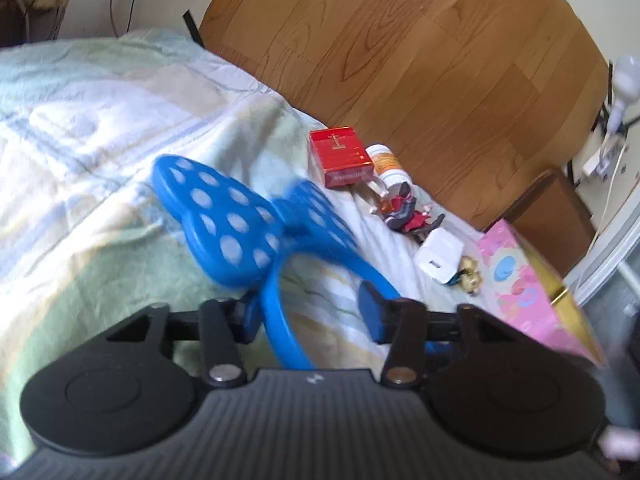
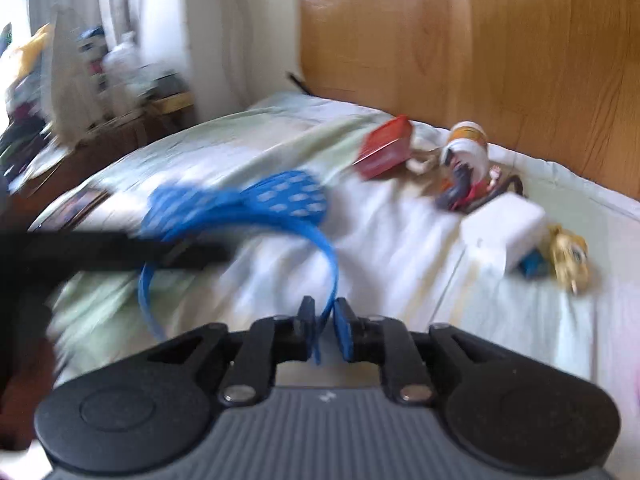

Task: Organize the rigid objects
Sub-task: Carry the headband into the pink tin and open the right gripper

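The blue headband (image 2: 280, 200) with a dotted bow hangs over the bed (image 1: 80, 120). The right gripper (image 2: 323, 328) has its jaws clenched on the band's thin end. The left gripper (image 1: 312, 312) stands with jaws apart around the other end, its left pad touching the band. A red box (image 1: 340, 156) lies at two o'clock.

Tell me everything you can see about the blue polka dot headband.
The blue headband looks like rigid plastic: a thin curved band topped by a big bow with pale dots. It is held up over the pale bedspread. The right gripper pinches one end of the band; the other side runs between the left gripper fingers, against one pad while the other stands clear. Motion blur hides finer detail.
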The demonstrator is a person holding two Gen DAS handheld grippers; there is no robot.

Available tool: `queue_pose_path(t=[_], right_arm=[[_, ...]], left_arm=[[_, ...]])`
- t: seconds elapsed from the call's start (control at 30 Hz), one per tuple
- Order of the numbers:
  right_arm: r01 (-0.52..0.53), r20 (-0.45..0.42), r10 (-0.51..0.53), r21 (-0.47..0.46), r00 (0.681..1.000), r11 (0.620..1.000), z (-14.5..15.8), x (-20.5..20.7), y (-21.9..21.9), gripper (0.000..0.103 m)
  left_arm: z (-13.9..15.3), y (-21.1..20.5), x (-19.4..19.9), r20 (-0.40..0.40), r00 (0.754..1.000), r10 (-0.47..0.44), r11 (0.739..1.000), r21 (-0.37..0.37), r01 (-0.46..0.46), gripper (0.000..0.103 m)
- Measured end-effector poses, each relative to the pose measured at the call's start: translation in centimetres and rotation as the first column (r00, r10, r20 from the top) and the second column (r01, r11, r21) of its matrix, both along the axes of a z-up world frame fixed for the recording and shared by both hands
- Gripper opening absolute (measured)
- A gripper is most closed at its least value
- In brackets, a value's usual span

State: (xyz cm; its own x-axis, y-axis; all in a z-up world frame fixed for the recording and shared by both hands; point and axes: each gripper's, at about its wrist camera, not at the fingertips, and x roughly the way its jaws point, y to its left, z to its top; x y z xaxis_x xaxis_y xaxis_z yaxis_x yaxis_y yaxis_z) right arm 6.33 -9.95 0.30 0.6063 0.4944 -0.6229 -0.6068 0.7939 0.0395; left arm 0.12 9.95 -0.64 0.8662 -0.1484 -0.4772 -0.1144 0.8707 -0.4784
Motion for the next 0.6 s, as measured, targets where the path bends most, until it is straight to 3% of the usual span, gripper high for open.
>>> queue_pose_path(t=[0.1,0.2,0.3,0.4,0.5,0.6], right_arm=[[0.027,0.058,-0.026,-0.013,0.998,1.000,-0.2,-2.4,-0.6,0.020],[0.054,0.039,-0.054,0.004,0.998,0.999,-0.2,-1.7,-0.8,0.022],[0.073,0.037,-0.074,0.025,0.997,0.997,-0.3,-1.2,-1.1,0.016],[0.121,0.086,-0.130,0.098,0.988,0.988,0.5,-1.8,-2.6,0.013],[0.185,0.218,-0.208,0.121,0.954,0.975,2.4,-2.6,-4.9,0.011],[0.293,0.329,-0.325,0.145,0.887,0.945,4.3,-2.9,-8.4,0.010]], left_arm=[[-0.1,-0.2,0.1,-0.013,1.000,-0.020,1.000,0.018,0.020,0.022],[0.2,-1.0,-0.2,-0.013,0.999,-0.030,0.997,0.069,0.031,0.020],[0.7,-1.9,-0.9,-0.003,1.000,-0.031,0.992,0.126,0.031,0.020],[1.5,-2.1,-1.1,0.025,0.998,-0.056,0.993,0.102,0.054,0.020],[3.6,-4.4,0.4,0.061,0.989,-0.138,0.980,0.153,0.128,0.020],[6.5,-9.3,3.3,0.107,0.958,-0.267,0.946,0.220,0.239,0.020]])
